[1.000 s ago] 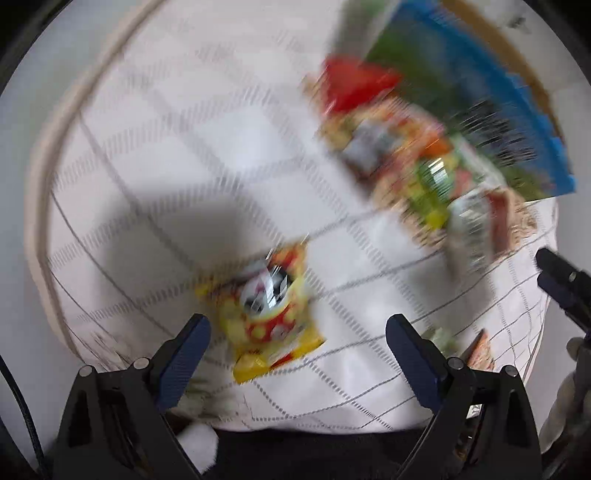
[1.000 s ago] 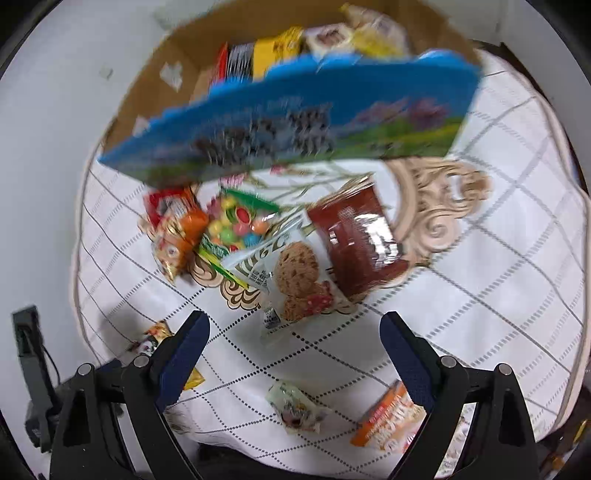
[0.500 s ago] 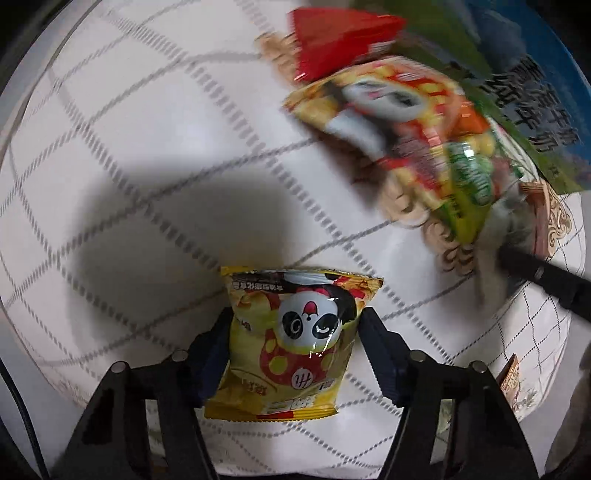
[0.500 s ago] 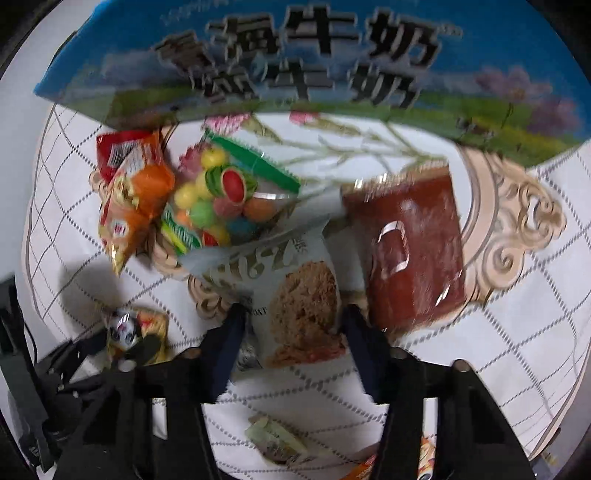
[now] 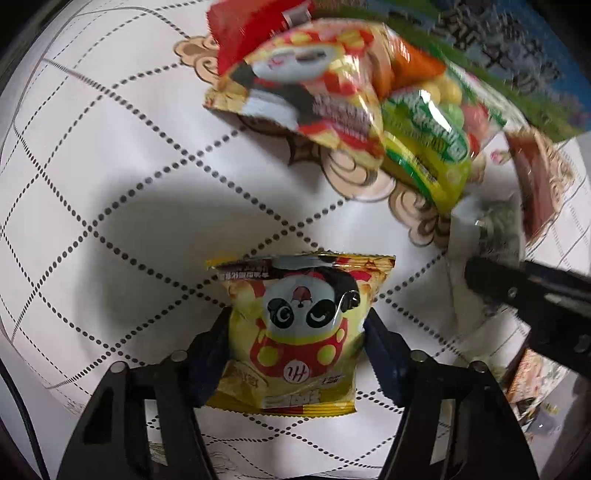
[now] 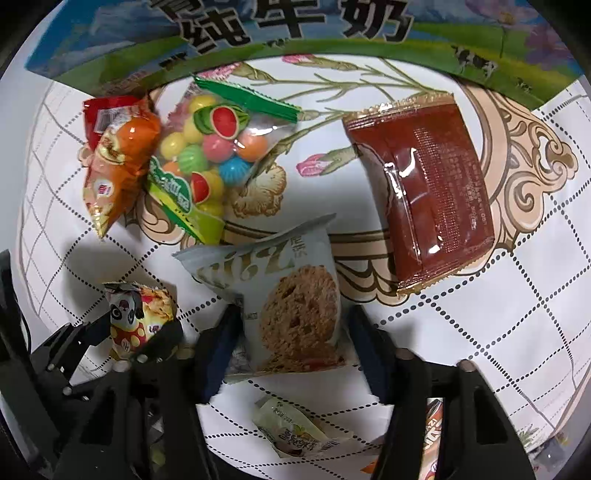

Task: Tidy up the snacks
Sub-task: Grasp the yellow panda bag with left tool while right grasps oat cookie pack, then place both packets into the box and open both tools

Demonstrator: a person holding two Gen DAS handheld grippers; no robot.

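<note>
The left gripper [image 5: 297, 343] is closing its jaws on a small yellow panda packet [image 5: 295, 332], pads pressing both sides; only a round white mark like "HH" is readable on it. The right gripper [image 6: 290, 341] is holding a grey cookie packet [image 6: 280, 291] between its pads, though its jaws are easing open slightly; the large silver lettering there I cannot read. Both packets are lying on the white checked tablecloth [image 6: 517, 314]. Behind them is standing a blue-green milk box [image 6: 295, 33] printed "纯牛奶". Nearby are lying a brown sachet [image 6: 424, 192], a gumball bag [image 6: 207, 155] and an orange packet [image 6: 118, 158].
</note>
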